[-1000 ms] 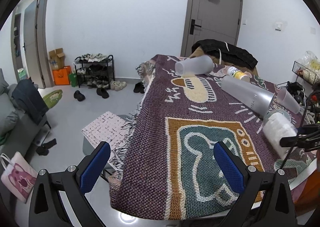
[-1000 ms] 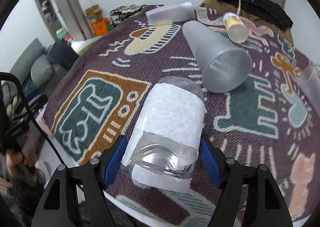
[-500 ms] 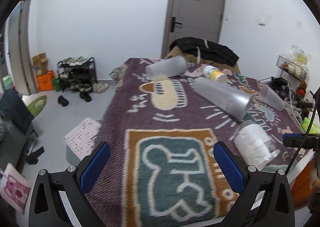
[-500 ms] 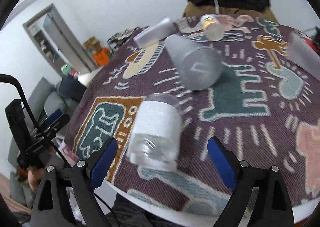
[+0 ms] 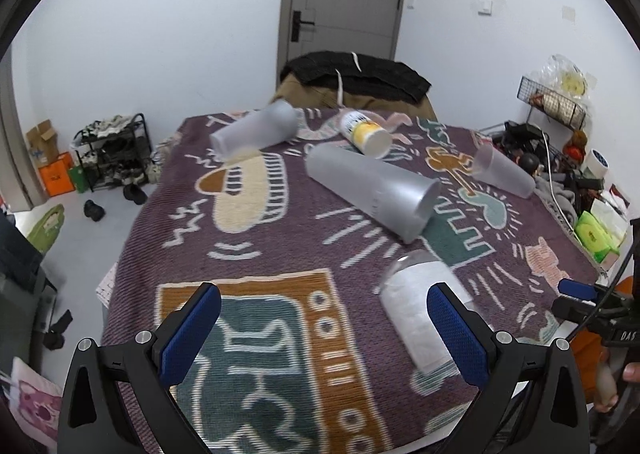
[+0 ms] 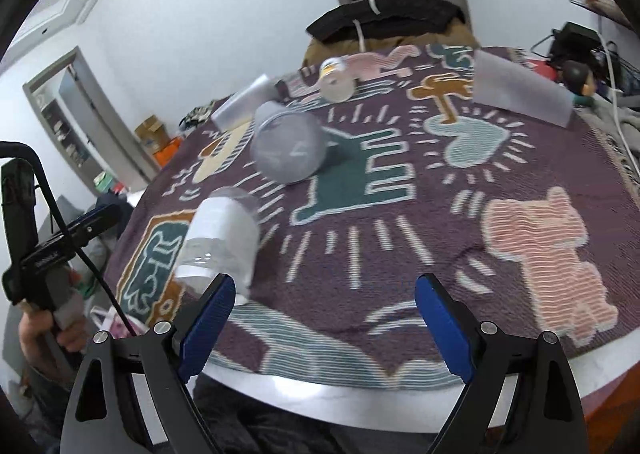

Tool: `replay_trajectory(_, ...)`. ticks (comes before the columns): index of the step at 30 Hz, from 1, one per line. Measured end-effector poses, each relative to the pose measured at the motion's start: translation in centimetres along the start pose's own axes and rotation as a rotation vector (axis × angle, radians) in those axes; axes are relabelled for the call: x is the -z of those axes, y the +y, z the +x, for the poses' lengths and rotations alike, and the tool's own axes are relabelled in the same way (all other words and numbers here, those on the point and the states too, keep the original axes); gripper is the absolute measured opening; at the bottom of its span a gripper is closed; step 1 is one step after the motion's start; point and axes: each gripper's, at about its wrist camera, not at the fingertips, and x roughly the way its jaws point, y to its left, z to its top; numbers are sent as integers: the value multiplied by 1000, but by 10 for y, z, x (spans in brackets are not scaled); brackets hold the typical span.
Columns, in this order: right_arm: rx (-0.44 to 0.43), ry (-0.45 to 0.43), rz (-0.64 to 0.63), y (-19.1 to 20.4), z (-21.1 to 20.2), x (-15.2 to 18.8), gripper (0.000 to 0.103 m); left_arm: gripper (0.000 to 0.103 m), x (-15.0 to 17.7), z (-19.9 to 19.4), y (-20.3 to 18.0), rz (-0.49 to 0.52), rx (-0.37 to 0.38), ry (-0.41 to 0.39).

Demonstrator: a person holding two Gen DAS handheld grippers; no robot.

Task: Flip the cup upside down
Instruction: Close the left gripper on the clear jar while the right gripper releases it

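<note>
Right gripper (image 6: 320,318) backed off, jaws wide, empty; cup (image 6: 220,242) lies sideways near-left of mine, mouth nearward; left gripper (image 5: 320,330) open too.

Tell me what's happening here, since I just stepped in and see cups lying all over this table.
A person holds a gripper in each hand over a table covered with a patterned blanket. Both the left gripper and the right gripper are open and hold nothing. The clear cup with a white paper wrap lies on its side near the table's front edge, not yet flipped. Several frosted cups, the largest mid-table, and a small bottle also lie on their sides.
</note>
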Motion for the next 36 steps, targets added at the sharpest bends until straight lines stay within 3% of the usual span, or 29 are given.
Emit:
replay_trajectory(10,15,-92,38,-33,-18,6,92,103,-25,28,-26,-36,24,121)
replay_trajectory(19,23,-123,111,-61,-16,7,92,103,-45,61,-42,-48,43,245)
replay_trajectory(23,10,-122,105,-61,-13,8,92,97,-49,83,-46,-61,51,346)
replay_trajectory(32,-7,-107,95,-59,-3,13,92,96,-52,113,-61,-113,82,548)
replay_trajectory(36,-14,-93,101,-61,2,16,92,94,-49,125,-61,-189,63,624)
